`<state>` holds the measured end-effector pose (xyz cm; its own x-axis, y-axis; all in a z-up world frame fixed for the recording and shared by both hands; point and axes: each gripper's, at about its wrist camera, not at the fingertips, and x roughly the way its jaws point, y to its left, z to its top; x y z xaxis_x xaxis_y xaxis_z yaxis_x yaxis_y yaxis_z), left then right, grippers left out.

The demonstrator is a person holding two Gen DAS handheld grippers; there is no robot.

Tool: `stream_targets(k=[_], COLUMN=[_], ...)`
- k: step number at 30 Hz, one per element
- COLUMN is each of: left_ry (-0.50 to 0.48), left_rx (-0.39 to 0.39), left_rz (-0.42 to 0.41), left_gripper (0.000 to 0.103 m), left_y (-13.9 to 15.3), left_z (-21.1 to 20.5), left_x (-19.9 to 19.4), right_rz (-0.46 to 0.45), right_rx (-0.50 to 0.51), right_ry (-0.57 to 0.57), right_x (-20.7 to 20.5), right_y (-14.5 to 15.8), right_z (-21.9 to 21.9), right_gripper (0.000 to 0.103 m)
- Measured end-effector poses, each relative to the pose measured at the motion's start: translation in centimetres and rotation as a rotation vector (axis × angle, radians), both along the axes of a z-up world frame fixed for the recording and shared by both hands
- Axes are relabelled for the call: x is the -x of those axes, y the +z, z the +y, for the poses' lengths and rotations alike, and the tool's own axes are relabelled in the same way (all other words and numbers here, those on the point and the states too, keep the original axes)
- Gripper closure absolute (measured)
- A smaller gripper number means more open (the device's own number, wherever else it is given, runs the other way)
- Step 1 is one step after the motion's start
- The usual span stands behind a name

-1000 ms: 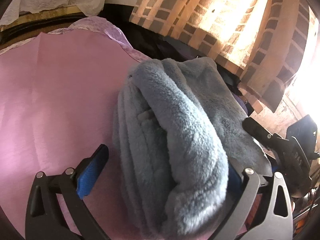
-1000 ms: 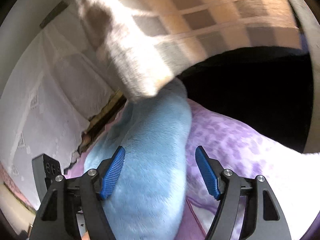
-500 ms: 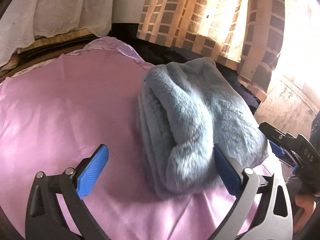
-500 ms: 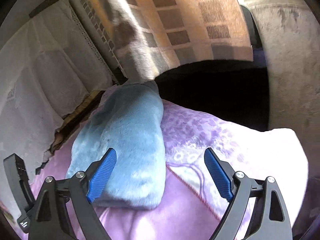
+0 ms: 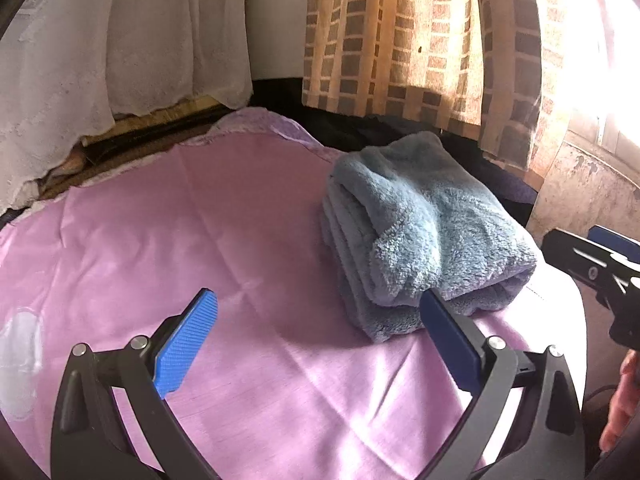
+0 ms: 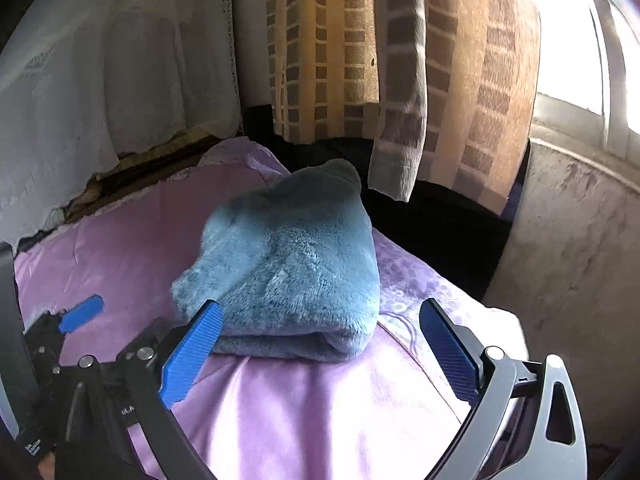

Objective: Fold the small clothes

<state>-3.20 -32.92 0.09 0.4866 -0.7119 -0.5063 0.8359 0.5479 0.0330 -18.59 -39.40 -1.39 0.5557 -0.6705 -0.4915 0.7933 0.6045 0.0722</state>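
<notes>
Both wrist views look down past their jaws, sharing the folded fleece [image 5: 424, 236] and pink sheet [image 5: 200, 232].

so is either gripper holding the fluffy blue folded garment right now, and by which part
Nothing is held. The fluffy blue folded garment lies free on the pink cloth; left gripper is open, and right gripper is opening, empty.

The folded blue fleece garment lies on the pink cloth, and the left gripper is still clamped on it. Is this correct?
Not quite. The folded blue fleece garment lies on the pink cloth, but the left gripper is open and holds nothing, as the left wrist view shows.
</notes>
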Motion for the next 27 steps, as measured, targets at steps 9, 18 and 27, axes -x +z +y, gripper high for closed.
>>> stream_targets(k=[9, 18, 27], left_ry=[0.022, 0.014, -0.021], left_rx=[0.030, 0.027, -0.013], left_rz=[-0.015, -0.030, -0.049], left_gripper=[0.004, 0.004, 0.004], left_y=[1.8, 2.7, 2.7], left_z=[2.9, 4.0, 3.2], left_x=[0.3, 0.9, 2.7], right_rz=[0.028, 0.095, 0.052], right_rx=[-0.006, -0.005, -0.103], right_ry=[-0.021, 0.018, 0.012], right_x=[0.5, 0.7, 2.0], right_y=[1.4, 1.5, 1.0], right_z=[2.4, 3.9, 2.4], right_gripper=[0.004, 0.004, 0.004])
